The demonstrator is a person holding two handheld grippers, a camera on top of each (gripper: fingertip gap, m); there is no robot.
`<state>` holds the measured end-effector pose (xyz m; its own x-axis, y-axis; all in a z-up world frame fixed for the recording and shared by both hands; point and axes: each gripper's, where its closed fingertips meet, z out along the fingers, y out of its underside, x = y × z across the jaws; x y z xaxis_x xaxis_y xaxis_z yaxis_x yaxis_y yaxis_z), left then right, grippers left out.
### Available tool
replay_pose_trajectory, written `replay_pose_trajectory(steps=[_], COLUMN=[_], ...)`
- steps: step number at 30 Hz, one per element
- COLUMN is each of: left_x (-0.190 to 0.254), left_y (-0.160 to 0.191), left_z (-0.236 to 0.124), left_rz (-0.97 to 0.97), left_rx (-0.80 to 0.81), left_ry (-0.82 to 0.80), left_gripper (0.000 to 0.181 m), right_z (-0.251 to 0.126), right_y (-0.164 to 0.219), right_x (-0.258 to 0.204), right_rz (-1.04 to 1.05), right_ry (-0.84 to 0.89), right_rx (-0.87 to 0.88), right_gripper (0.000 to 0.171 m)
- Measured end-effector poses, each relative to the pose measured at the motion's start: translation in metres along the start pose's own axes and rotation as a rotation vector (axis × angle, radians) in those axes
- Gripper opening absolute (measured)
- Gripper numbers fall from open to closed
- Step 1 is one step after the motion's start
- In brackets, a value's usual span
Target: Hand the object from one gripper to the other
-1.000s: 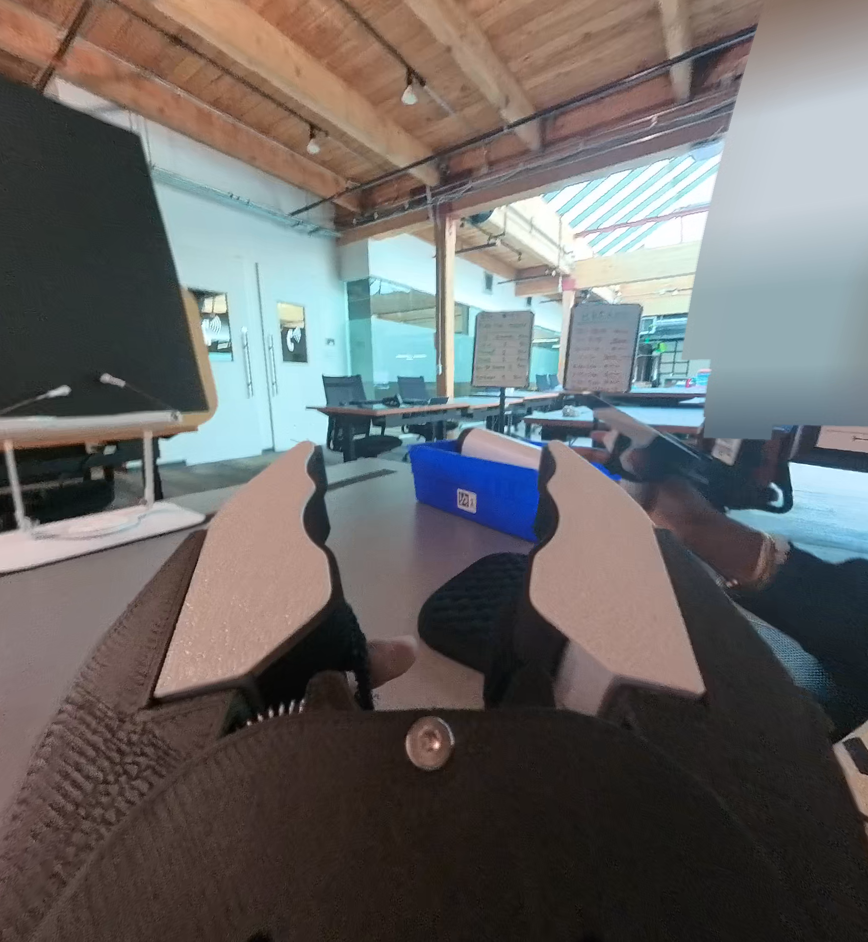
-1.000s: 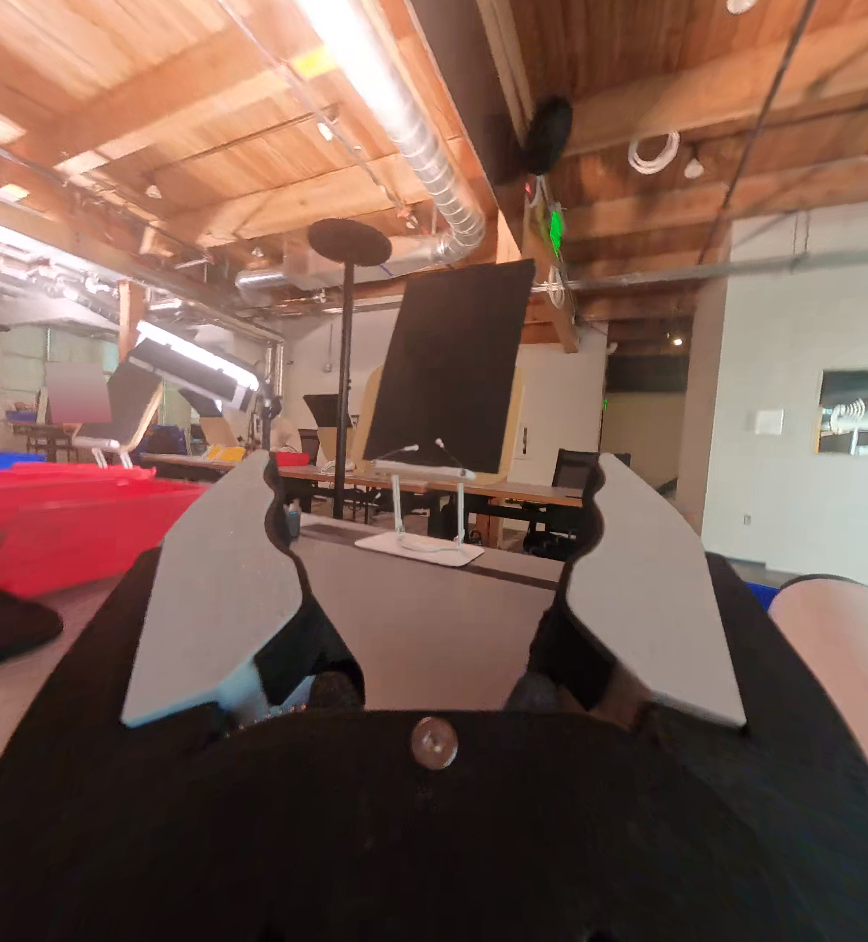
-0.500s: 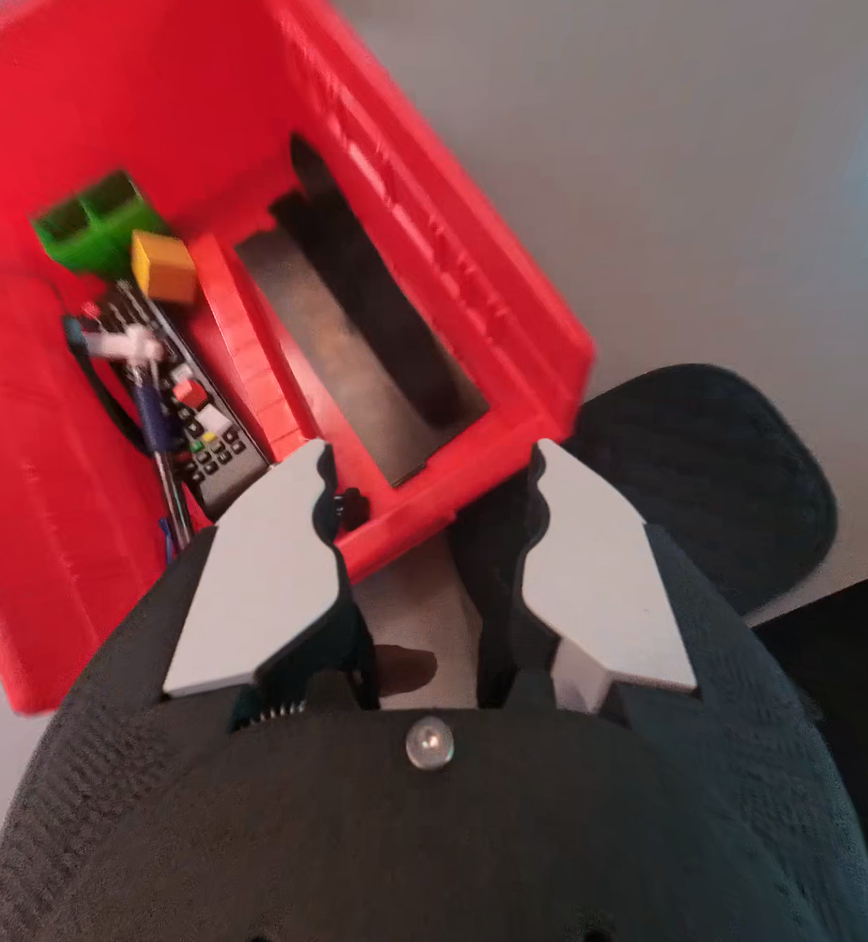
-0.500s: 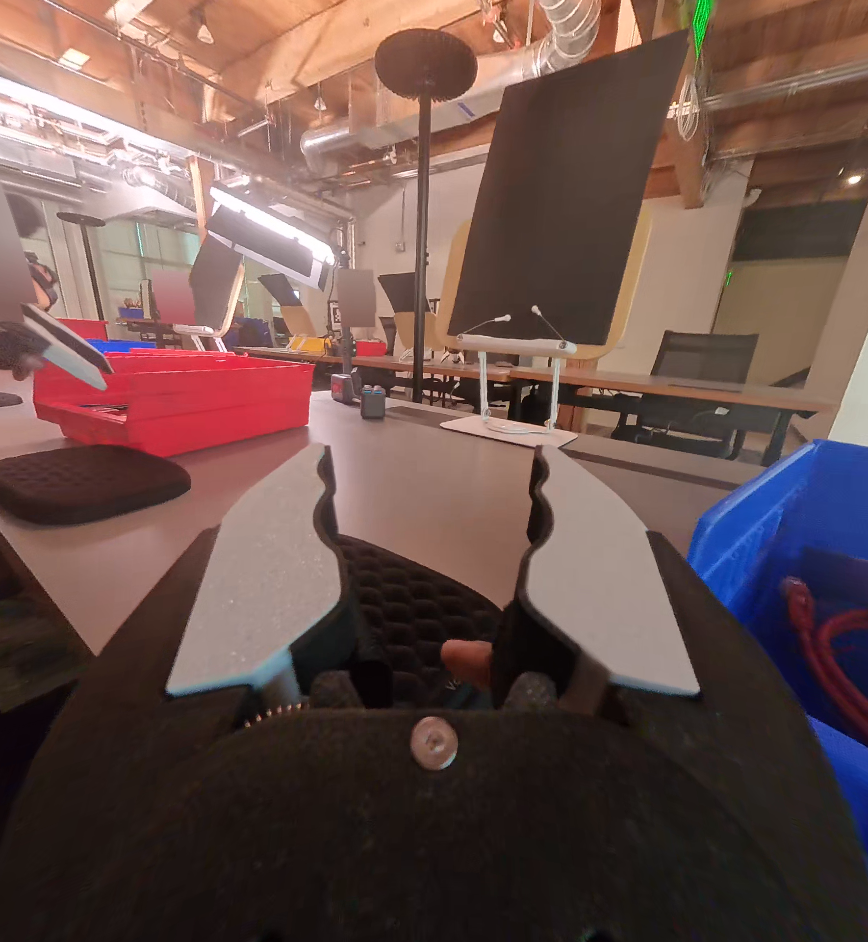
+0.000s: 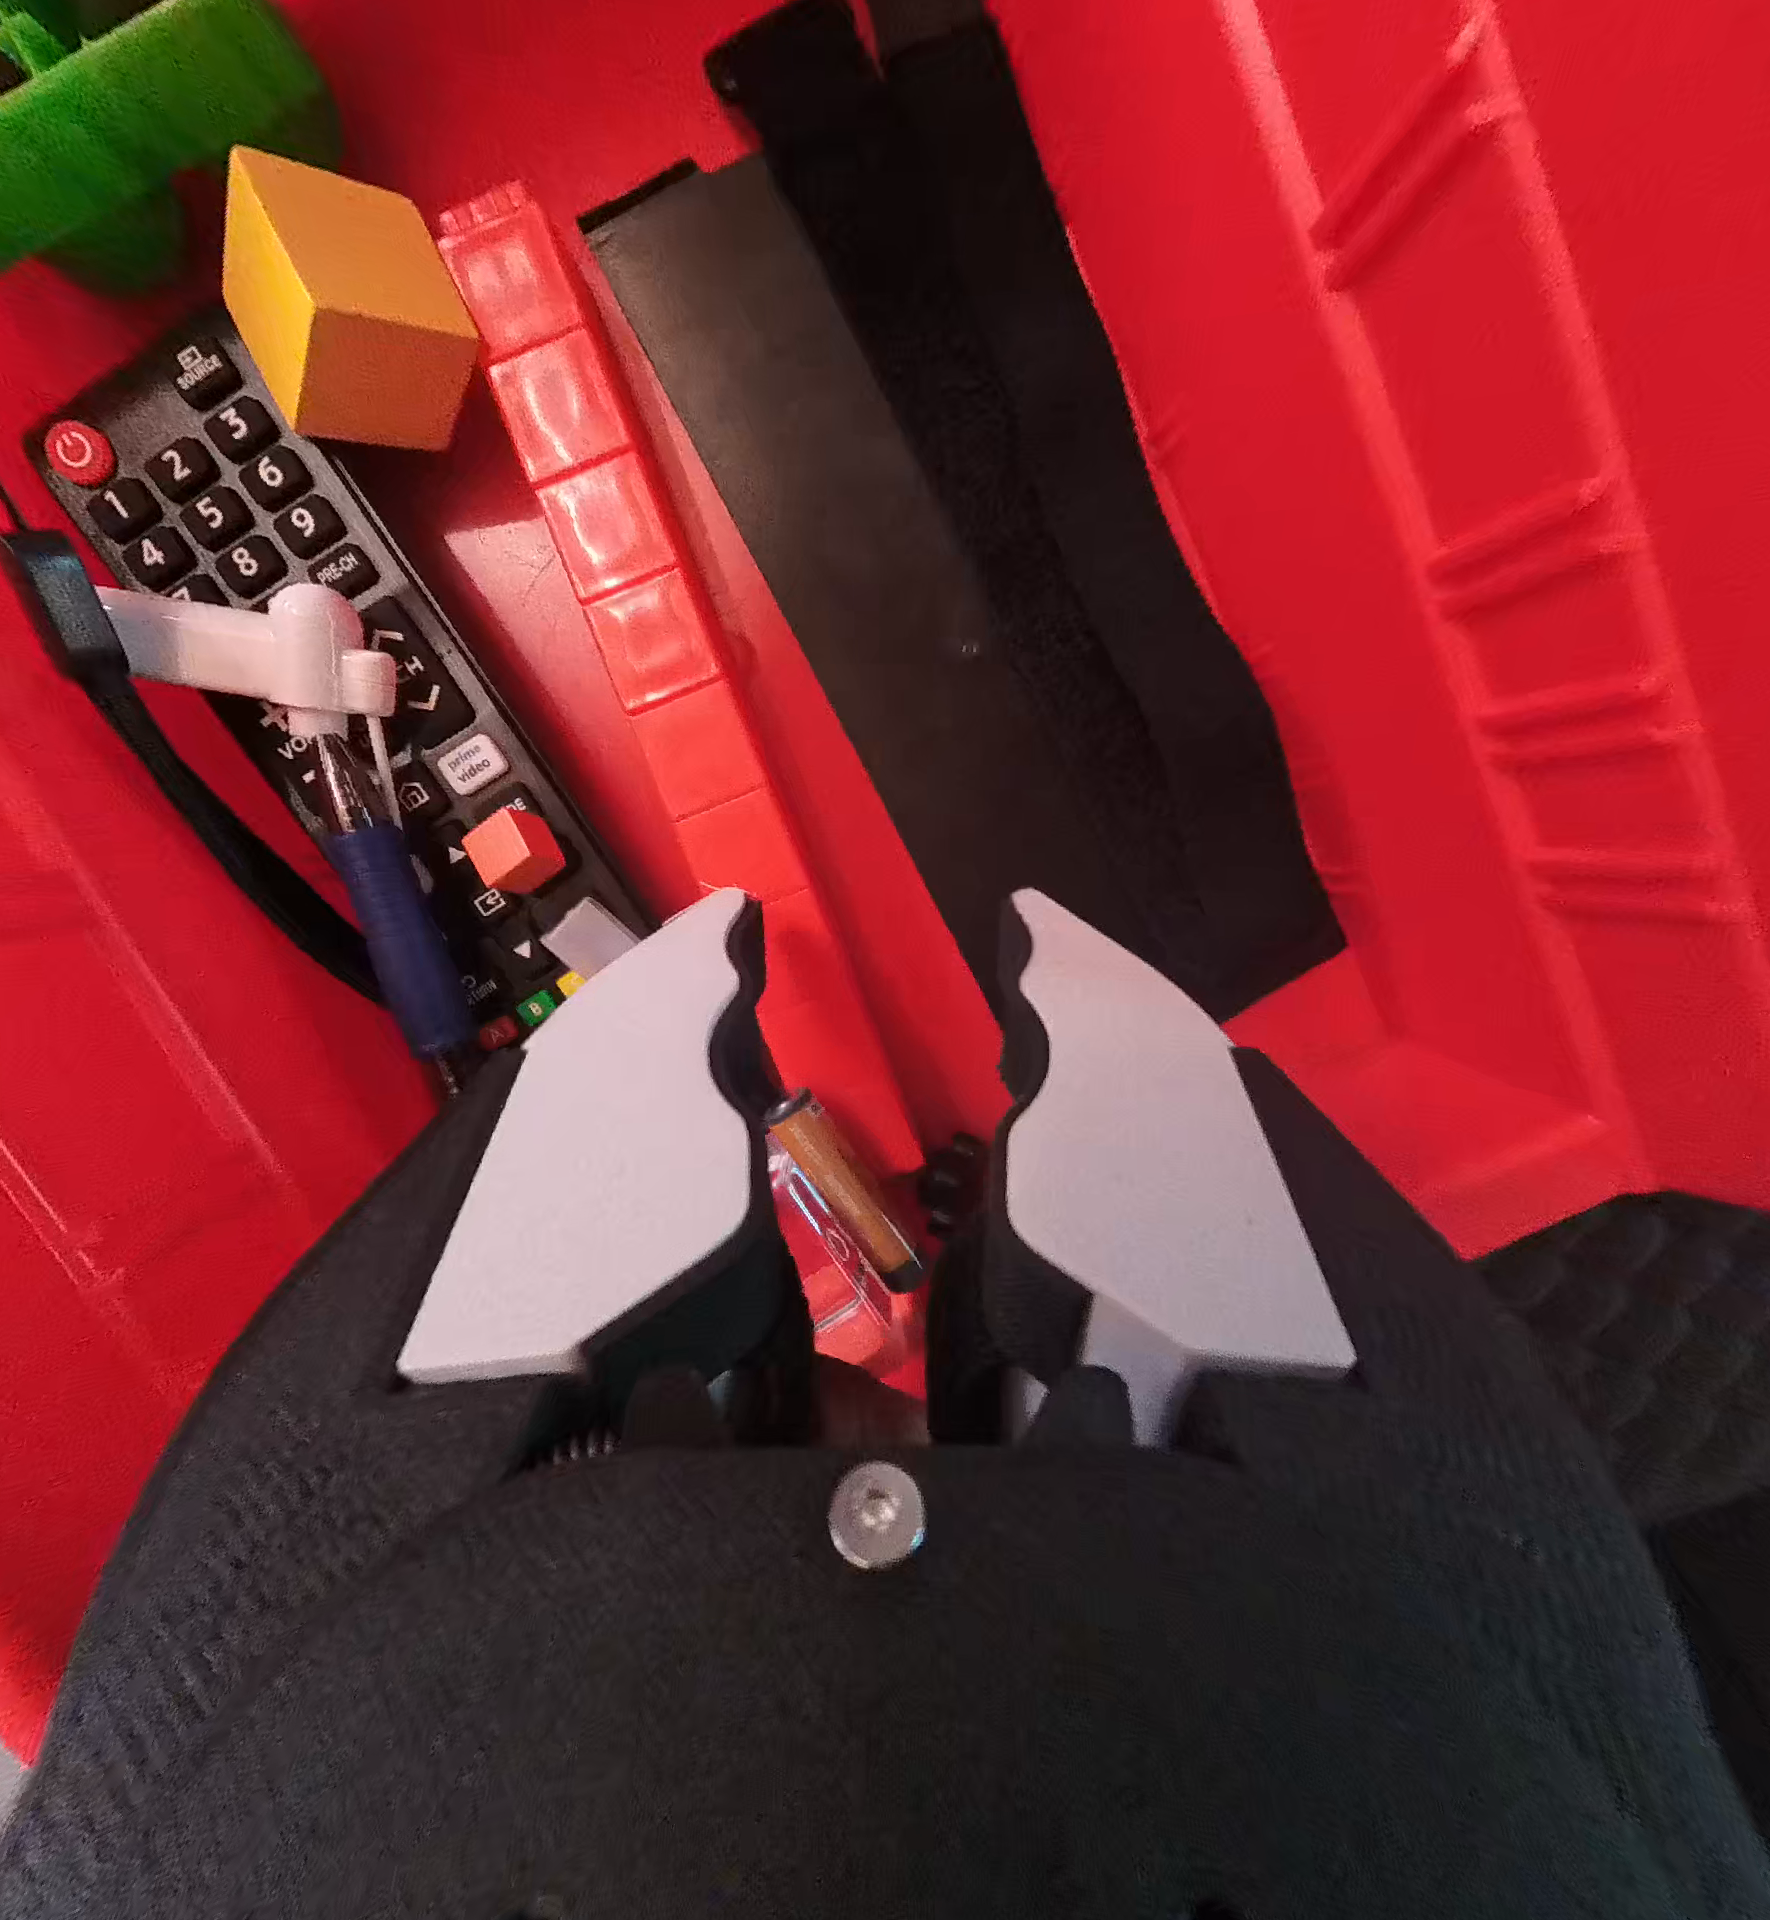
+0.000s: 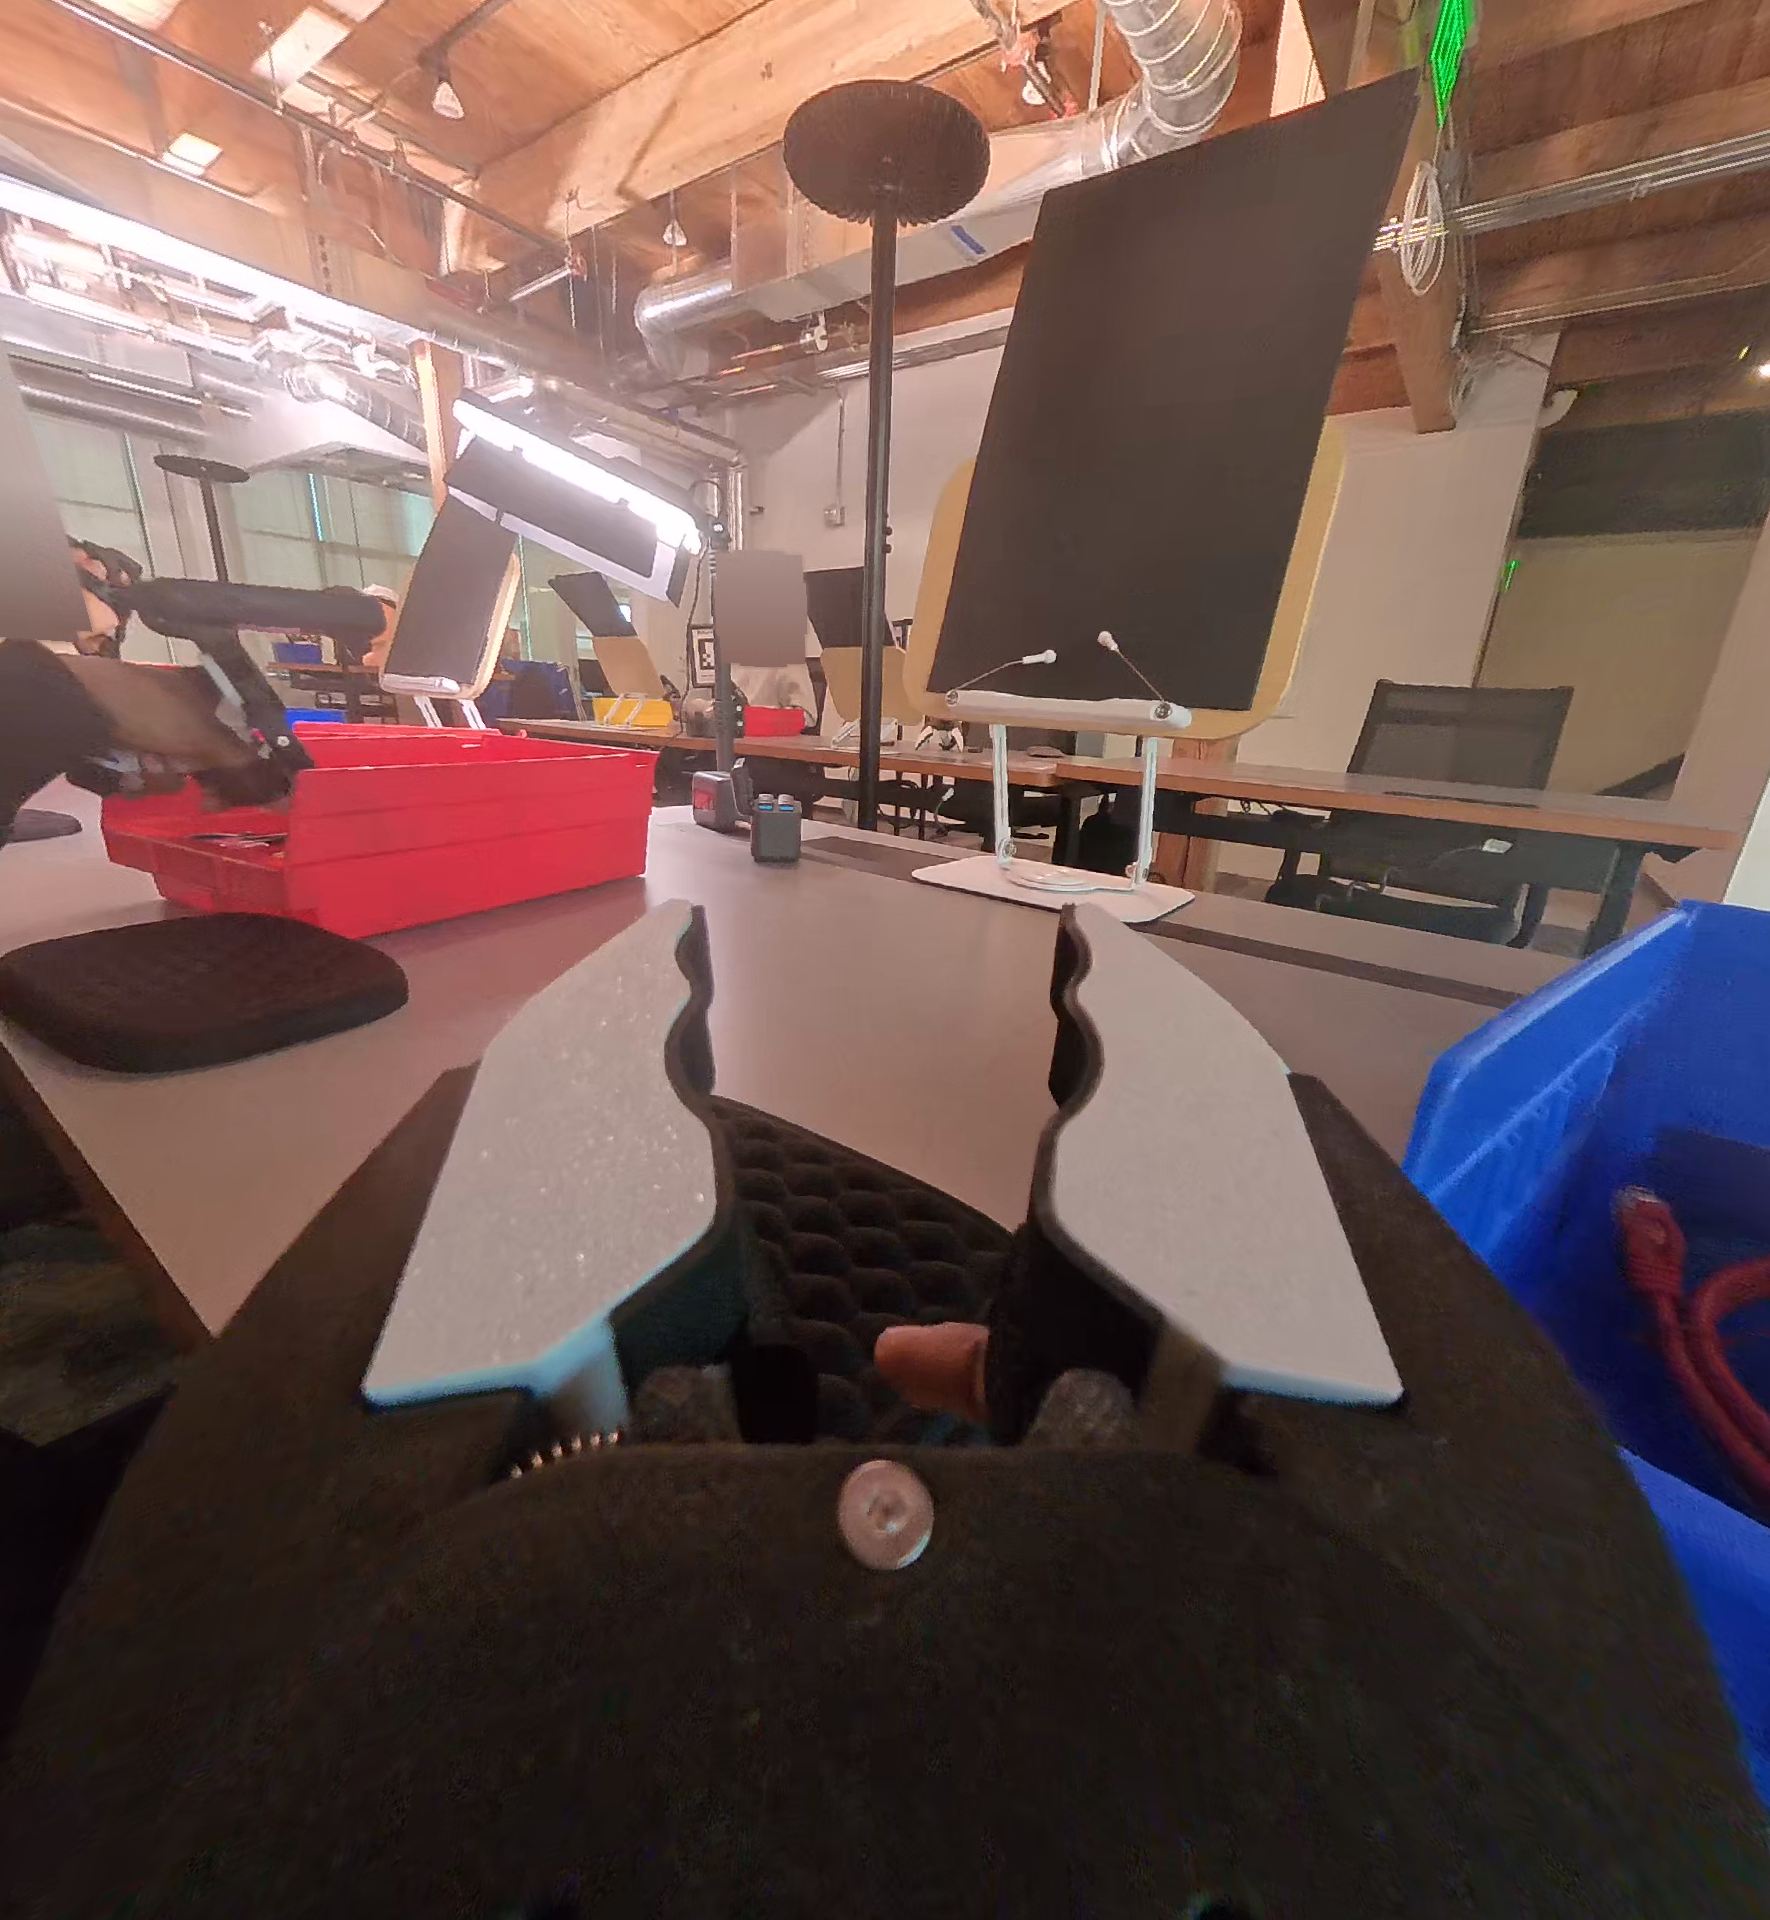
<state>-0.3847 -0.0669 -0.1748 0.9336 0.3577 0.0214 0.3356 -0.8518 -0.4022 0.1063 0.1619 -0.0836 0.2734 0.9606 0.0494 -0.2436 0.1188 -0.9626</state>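
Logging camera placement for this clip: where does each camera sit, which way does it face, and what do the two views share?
Left wrist view: on the left gripper, looking steeply down into the red bin at a remote and yellow block; open fingers show.
Right wrist view: on the right gripper, low over the table, facing the room; open fingers and a fingertip show.
Shared: the red bin, left gripper over it.

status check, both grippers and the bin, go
Left gripper open, nose down inside red bin. Right gripper open, empty, over table. Nothing grasped; small battery lies between left's fingers.
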Motion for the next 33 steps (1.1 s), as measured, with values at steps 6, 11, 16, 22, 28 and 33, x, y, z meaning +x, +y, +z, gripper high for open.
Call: replay_pose_trajectory(steps=[6, 11, 16, 22, 28, 33], left_x=[-0.012, -0.013, -0.015, -0.016, -0.019, -0.013], left_y=[0.003, 0.01, 0.009, 0.013, 0.015, 0.001], left_z=[0.001, 0.007, 0.012, 0.022, 0.02, 0.002], left_rz=[-0.012, -0.006, -0.024, -0.023, -0.012, 0.0], left_rx=[-0.041, -0.092, -0.079, -0.124, -0.099, 0.062], left_ry=[-0.055, -0.054, -0.055, -0.056, -0.074, -0.084], left_gripper=[0.041, 0.038, 0.033, 0.031, 0.026, 0.023], right_z=[0.001, 0.001, 0.001, 0.001, 0.002, 0.002], right_y=[0.002, 0.002, 0.002, 0.002, 0.002, 0.002], right_x=[-0.004, -0.004, -0.004, -0.005, -0.005, -0.005], right_rz=[-0.04, -0.041, -0.046, -0.055, -0.072, -0.086], right_ry=[-0.006, -0.005, -0.005, -0.002, 0.001, 0.003], right_rx=[-0.017, -0.013, -0.013, -0.01, -0.011, -0.006], right_gripper=[0.063, 0.062, 0.062, 0.061, 0.061, 0.06])
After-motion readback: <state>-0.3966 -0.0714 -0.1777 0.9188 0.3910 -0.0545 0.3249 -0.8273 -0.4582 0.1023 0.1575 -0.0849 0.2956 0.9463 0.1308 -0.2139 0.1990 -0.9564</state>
